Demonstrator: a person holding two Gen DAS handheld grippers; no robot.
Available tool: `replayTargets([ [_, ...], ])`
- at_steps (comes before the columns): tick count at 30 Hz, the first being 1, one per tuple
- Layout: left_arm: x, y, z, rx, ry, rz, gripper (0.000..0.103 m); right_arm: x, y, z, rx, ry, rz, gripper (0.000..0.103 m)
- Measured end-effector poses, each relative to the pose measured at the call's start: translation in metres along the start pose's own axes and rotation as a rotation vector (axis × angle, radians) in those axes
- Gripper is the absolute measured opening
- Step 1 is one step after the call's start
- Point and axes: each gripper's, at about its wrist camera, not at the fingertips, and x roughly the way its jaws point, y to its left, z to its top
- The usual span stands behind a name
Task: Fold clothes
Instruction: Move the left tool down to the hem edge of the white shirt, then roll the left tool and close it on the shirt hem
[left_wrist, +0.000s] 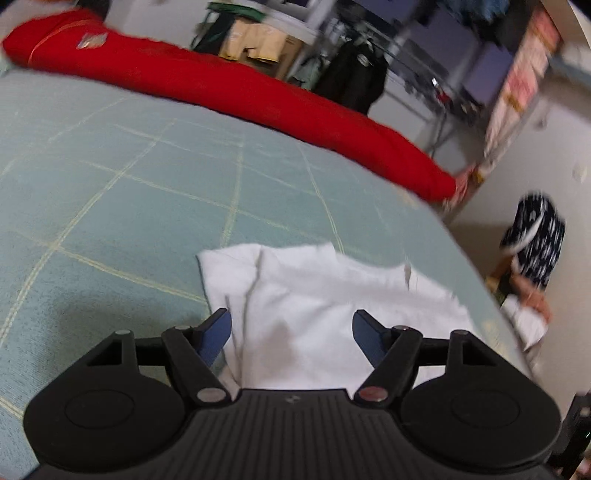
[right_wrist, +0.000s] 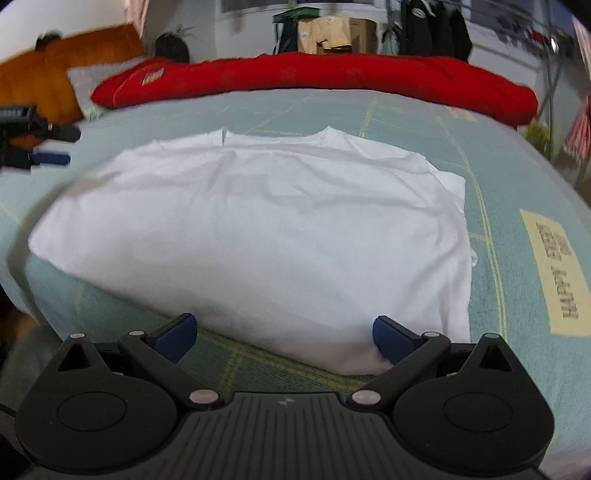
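On the checked bedsheet (right_wrist: 332, 110), soft white shirt (right_wrist: 258, 229) lies flat; both tools (left_wrist: 291, 332) (right_wrist: 284, 336) released.

Premises are presenting as a home bedroom: a bed (right_wrist: 406, 122) is carrying a red quilt (right_wrist: 314, 74) along its far edge (clothes rack (left_wrist: 354, 74) standing behind).

You have the red quilt (right_wrist: 314, 79) rolled long across the far edge of the pale green checked bed cover (left_wrist: 129, 192). Behind that quilt stand cardboard boxes (right_wrist: 332, 35) and dark jackets (right_wrist: 436, 31) hanging on a rack. At the quilt's left end sits an orange headboard (right_wrist: 55, 70). Well in front of the quilt, to its right, a cream label (right_wrist: 554, 273) with dark lettering lies on the cover.
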Motion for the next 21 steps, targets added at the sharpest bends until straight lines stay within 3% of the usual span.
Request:
replayTargets([
  [3,0.01,0.017,0.001,-0.069,0.046,-0.046,0.072,-0.009,-0.01,0.004,0.092,-0.024,0.067,0.103],
  [7,0.036,0.039,0.001,-0.139,0.132,-0.053,0.072,-0.015,-0.018,0.009,0.184,-0.045,0.139,0.103],
  [11,0.055,0.053,-0.001,-0.196,0.181,-0.106,0.073,-0.017,-0.016,0.011,0.182,-0.043,0.132,0.103],
  [21,0.1,0.056,0.021,-0.223,0.243,-0.184,0.075,-0.008,-0.011,0.013,0.165,-0.02,0.11,0.103],
])
